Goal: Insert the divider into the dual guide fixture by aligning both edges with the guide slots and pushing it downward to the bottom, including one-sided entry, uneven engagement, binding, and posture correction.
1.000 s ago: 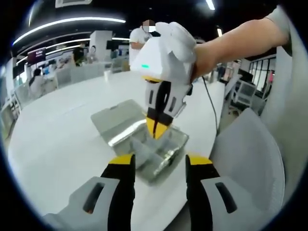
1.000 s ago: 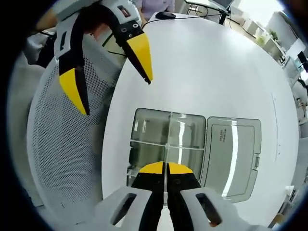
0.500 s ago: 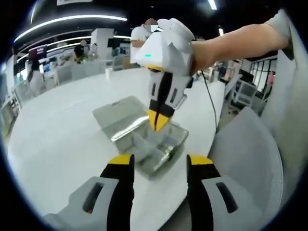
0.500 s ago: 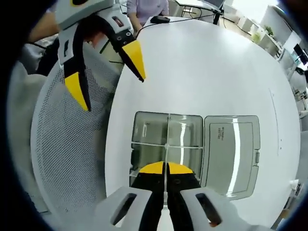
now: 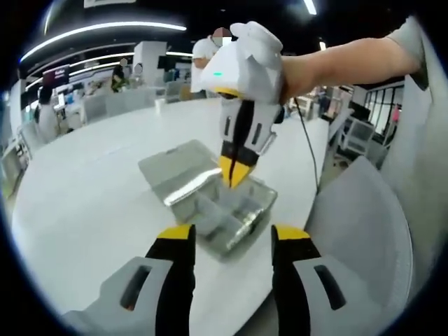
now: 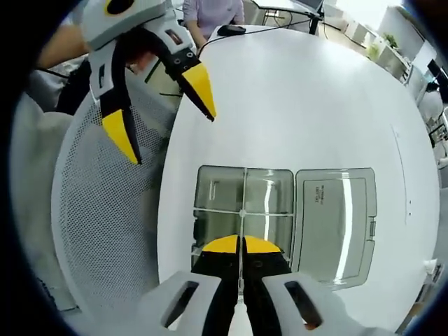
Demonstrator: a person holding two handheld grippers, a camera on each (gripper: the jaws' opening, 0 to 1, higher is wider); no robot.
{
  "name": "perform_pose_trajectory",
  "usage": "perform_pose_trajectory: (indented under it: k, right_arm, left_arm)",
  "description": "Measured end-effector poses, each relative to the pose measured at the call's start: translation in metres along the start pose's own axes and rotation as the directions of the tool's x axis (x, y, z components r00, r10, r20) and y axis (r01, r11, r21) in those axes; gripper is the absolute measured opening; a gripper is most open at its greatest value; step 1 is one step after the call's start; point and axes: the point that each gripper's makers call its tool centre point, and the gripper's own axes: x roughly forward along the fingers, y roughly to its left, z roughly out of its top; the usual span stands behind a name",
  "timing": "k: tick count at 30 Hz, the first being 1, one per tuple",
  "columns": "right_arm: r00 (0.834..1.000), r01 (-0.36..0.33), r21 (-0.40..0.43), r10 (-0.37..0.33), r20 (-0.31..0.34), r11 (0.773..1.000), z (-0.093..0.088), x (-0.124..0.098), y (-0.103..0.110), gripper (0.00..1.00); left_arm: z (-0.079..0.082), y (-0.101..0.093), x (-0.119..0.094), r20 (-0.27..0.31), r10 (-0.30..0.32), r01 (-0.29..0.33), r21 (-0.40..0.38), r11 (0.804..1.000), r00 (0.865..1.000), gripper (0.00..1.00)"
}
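Above the open box (image 5: 220,210) on the white table (image 5: 91,189), seen in the left gripper view, the right claw (image 5: 235,175) is held upright with its jaws pressed together, so that whatever is pinched can be lowered straight into the box. The left claw (image 5: 231,238) is kept apart and back, empty.

From the right gripper view, a thin clear divider (image 6: 241,231) is seen edge-on, clamped between the closed jaws and lined up with the box's middle partition, presumably so both edges meet their slots evenly. The hinged lid (image 6: 336,220) is laid flat beside the compartments. The left claw is held off over a mesh chair (image 6: 105,231).
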Motion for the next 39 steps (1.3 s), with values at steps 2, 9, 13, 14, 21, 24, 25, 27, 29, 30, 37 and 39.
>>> perform_pose_trajectory:
  k: [2, 9, 13, 14, 21, 24, 25, 27, 29, 30, 37, 39]
  right_arm:
    - [1.000, 0.002, 0.003, -0.002, 0.001, 1.000, 0.000, -0.001, 0.000, 0.00]
    - [1.000, 0.004, 0.010, -0.004, 0.017, 1.000, 0.000, -0.006, 0.000, 0.00]
    - [0.999, 0.000, 0.026, -0.001, 0.049, 1.000, 0.003, -0.011, 0.000, 0.00]
    - [0.999, 0.001, 0.020, -0.002, 0.051, 1.000, 0.003, -0.011, 0.000, 0.00]
    - [0.999, 0.002, -0.012, -0.002, 0.048, 1.000, 0.002, -0.008, 0.000, 0.00]
    - [0.999, 0.003, -0.010, -0.002, 0.047, 1.000, 0.002, -0.008, -0.001, 0.00]
    - [0.999, 0.004, -0.018, -0.003, 0.044, 1.000, 0.001, -0.008, -0.001, 0.00]
    - [0.999, 0.005, -0.009, -0.004, 0.043, 1.000, 0.001, -0.008, -0.002, 0.00]
    - [0.999, 0.004, -0.014, -0.003, 0.037, 1.000, -0.001, -0.008, -0.002, 0.00]
    - [0.999, 0.005, -0.017, -0.005, 0.039, 1.000, -0.001, -0.008, -0.002, 0.00]
    - [0.999, 0.009, -0.013, -0.008, 0.043, 1.000, 0.000, -0.006, -0.002, 0.00]
    - [0.999, 0.011, -0.011, -0.010, 0.042, 1.000, 0.000, -0.006, -0.001, 0.00]
  left_arm:
    - [0.000, 0.000, 0.000, -0.003, 0.000, 0.000, 0.002, 1.000, 1.000, 0.41]
    - [0.003, 0.003, 0.001, -0.004, 0.003, -0.003, 0.001, 1.000, 1.000, 0.41]
    - [0.004, 0.003, 0.002, -0.007, 0.000, 0.000, 0.004, 1.000, 1.000, 0.41]
    - [0.005, 0.003, 0.003, -0.008, 0.000, 0.000, 0.004, 1.000, 1.000, 0.41]
    - [0.009, 0.003, 0.003, -0.010, 0.000, 0.000, 0.011, 1.000, 1.000, 0.41]
    - [0.010, 0.003, 0.003, -0.011, 0.000, 0.000, 0.013, 1.000, 1.000, 0.41]
    - [0.010, 0.003, 0.002, -0.011, 0.000, 0.000, 0.012, 1.000, 1.000, 0.41]
    - [0.010, 0.003, 0.003, -0.013, -0.001, 0.001, 0.013, 1.000, 1.000, 0.41]
    - [0.011, 0.002, 0.003, -0.011, -0.002, 0.002, 0.014, 1.000, 1.000, 0.41]
    - [0.011, 0.002, 0.003, -0.010, -0.001, 0.001, 0.015, 1.000, 1.000, 0.41]
    - [0.012, 0.002, 0.002, -0.005, 0.001, -0.001, 0.014, 1.000, 1.000, 0.41]
    - [0.013, 0.003, 0.002, -0.003, 0.003, -0.003, 0.013, 1.000, 1.000, 0.41]
